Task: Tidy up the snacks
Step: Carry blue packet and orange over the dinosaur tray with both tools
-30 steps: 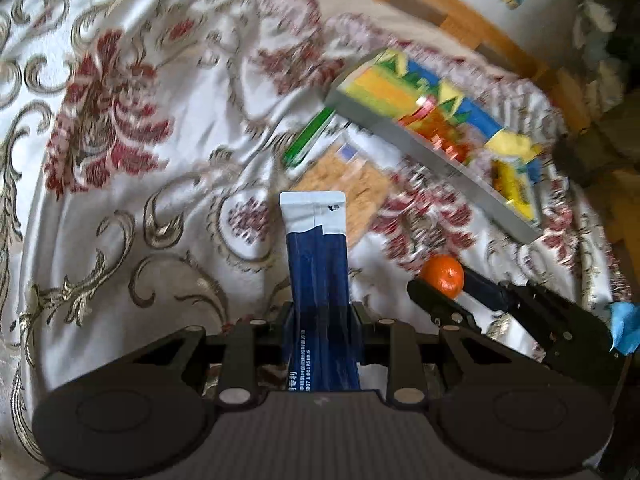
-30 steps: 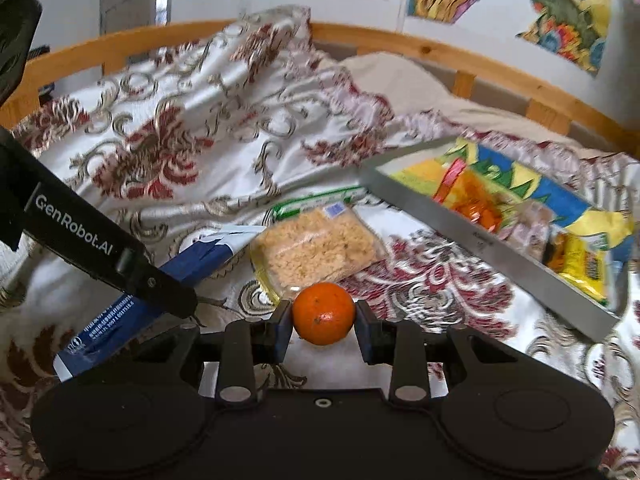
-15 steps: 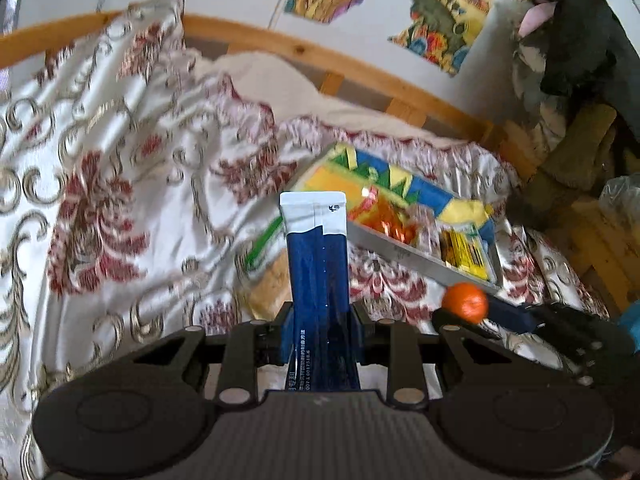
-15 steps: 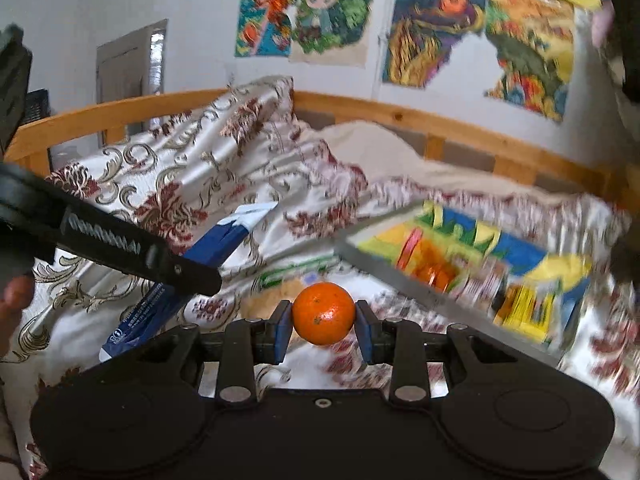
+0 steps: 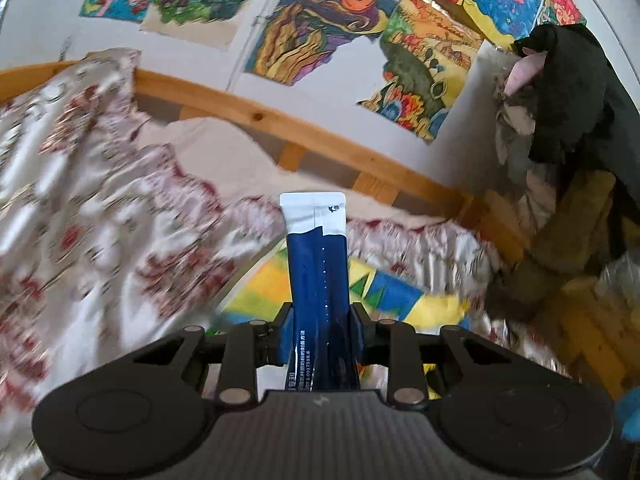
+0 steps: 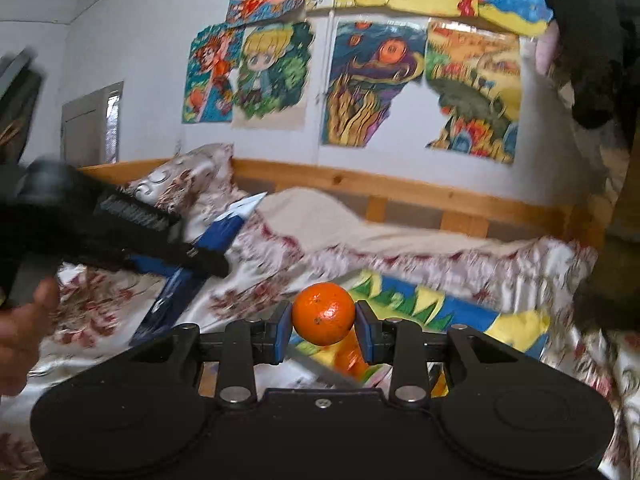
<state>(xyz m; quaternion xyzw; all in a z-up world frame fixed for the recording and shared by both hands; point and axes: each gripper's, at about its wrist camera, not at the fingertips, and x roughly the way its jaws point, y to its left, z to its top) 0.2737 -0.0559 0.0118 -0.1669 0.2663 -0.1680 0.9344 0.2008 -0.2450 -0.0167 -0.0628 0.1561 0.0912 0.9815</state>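
Note:
A long blue packet with a white top [image 5: 316, 264] stands upright between the pads of my left gripper [image 5: 320, 338], which is shut on it. Beneath and behind it lies the tray with a colourful lining [image 5: 396, 296], blurred. In the right wrist view my right gripper [image 6: 323, 332] is shut on a small orange [image 6: 323, 312], held above the same tray [image 6: 460, 312]. The left gripper [image 6: 192, 258] reaches in from the left there, with the blue packet [image 6: 224, 232] angled across it and a hand [image 6: 24, 332] behind it.
A floral bedspread [image 5: 80, 220] covers the bed. A wooden rail [image 6: 400, 188] runs along the wall, with painted posters [image 6: 380, 88] above. Dark clothes and a plush [image 5: 568, 92] hang at the right. Snack wrappers [image 6: 352, 356] lie in the tray.
Both grippers have risen and tipped upward with their loads. The wall and posters now fill the upper views, the tray sits just under the fingers, and the cracker pack has dropped out of sight.

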